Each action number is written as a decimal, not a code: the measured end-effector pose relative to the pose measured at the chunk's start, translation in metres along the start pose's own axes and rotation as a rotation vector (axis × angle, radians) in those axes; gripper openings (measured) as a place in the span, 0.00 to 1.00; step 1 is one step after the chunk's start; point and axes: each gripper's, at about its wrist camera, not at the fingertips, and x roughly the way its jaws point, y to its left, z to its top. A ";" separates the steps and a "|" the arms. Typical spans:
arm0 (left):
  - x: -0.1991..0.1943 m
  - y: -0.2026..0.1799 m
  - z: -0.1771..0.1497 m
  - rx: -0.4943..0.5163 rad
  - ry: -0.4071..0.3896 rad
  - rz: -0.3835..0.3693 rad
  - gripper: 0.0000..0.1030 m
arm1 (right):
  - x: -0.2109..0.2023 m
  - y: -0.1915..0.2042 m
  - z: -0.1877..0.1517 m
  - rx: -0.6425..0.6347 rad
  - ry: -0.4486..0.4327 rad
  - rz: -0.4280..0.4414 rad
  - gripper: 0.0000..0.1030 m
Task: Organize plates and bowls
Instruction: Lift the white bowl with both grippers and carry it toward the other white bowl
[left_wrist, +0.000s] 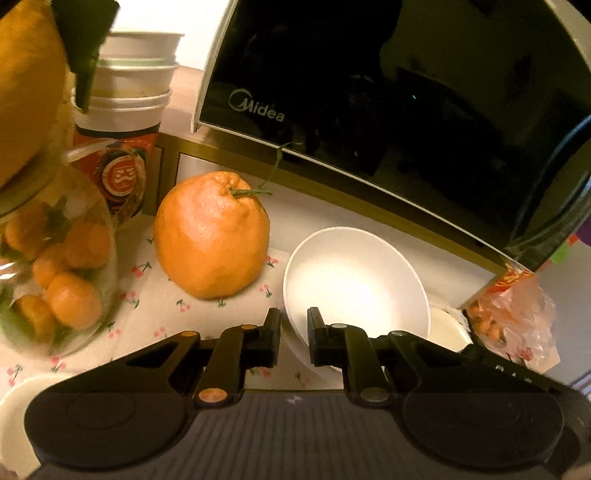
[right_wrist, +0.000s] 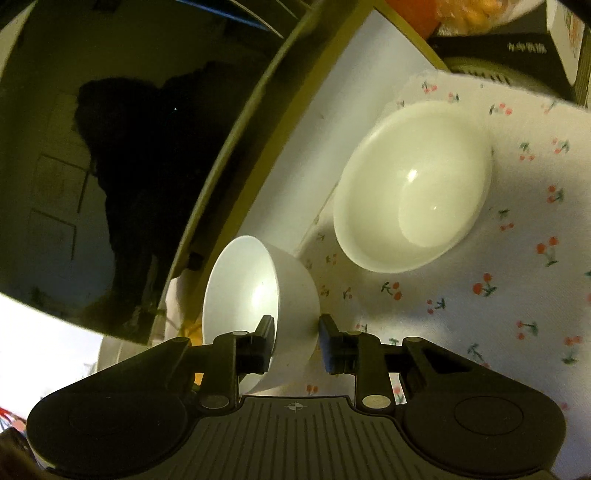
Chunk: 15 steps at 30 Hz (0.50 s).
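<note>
My left gripper (left_wrist: 294, 332) is shut on the near rim of a white bowl (left_wrist: 354, 284), which tilts over the cherry-print cloth (left_wrist: 155, 306) just below the microwave. A smaller white dish (left_wrist: 447, 328) peeks out behind its right side. In the right wrist view, my right gripper (right_wrist: 295, 328) is shut on the wall of a small white bowl (right_wrist: 243, 288). One finger is inside the bowl and the other outside, and the bowl is tipped on its side. A wider white bowl (right_wrist: 413, 188) rests upright on the cloth beyond it, apart from both fingers.
A black Midea microwave (left_wrist: 369, 92) looms close over the bowls. A large orange (left_wrist: 212, 236), a glass jar of small oranges (left_wrist: 55, 266) and stacked paper cups (left_wrist: 125, 110) stand at the left. A plastic bag (left_wrist: 517, 314) lies at the right. Dark boxes (right_wrist: 517, 48) crowd the far corner.
</note>
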 end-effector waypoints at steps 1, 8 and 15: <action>-0.004 -0.002 -0.002 -0.001 0.002 -0.002 0.13 | -0.006 0.004 -0.001 -0.016 -0.002 -0.009 0.25; -0.045 -0.008 -0.015 -0.007 0.014 -0.035 0.13 | -0.059 0.024 -0.009 -0.092 -0.014 -0.042 0.25; -0.077 -0.011 -0.034 -0.017 0.038 -0.052 0.13 | -0.103 0.031 -0.025 -0.134 -0.003 -0.066 0.25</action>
